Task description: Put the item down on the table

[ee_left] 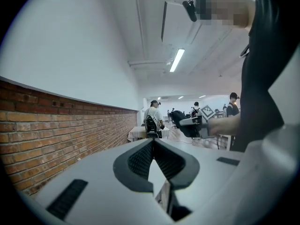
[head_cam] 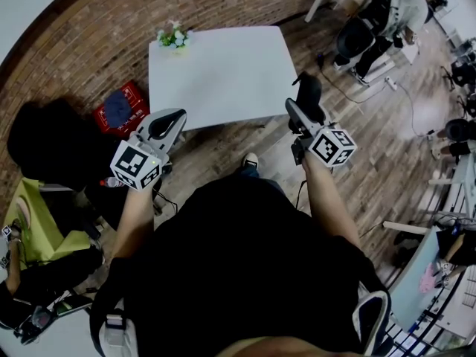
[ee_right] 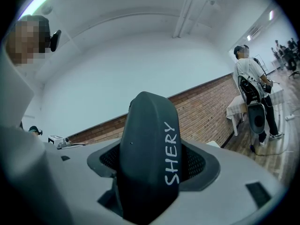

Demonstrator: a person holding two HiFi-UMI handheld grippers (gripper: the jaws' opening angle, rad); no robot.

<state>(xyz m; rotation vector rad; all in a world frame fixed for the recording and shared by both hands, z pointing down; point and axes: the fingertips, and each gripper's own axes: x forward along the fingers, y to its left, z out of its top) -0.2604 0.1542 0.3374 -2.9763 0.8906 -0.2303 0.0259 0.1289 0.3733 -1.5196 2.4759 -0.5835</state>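
Case: dark, smooth and rounded, with "SHERY" in white along one side. It is clamped in the right gripper and stands out past the jaws. In the head view it is in the air, just beside the worktop's near right corner and not on the worktop.
Right gripper: the jaws are closed onto the case, one pad on each side. It is held over the floor, off the worktop's right edge.
Left gripper: the jaws are closed tip to tip with nothing between them. It is held near the worktop's near left corner.
Worktop: white and rectangular, with a bare surface.
Flowers: a small bunch at the worktop's far left corner.
Floor: wooden boards, with cables lying to the right.
Red crate: on the floor, left of the worktop, with a blue cap on top.
Wall: brick, behind the worktop and to its left.
Person: at the far right, beside another table, well away from the worktop.
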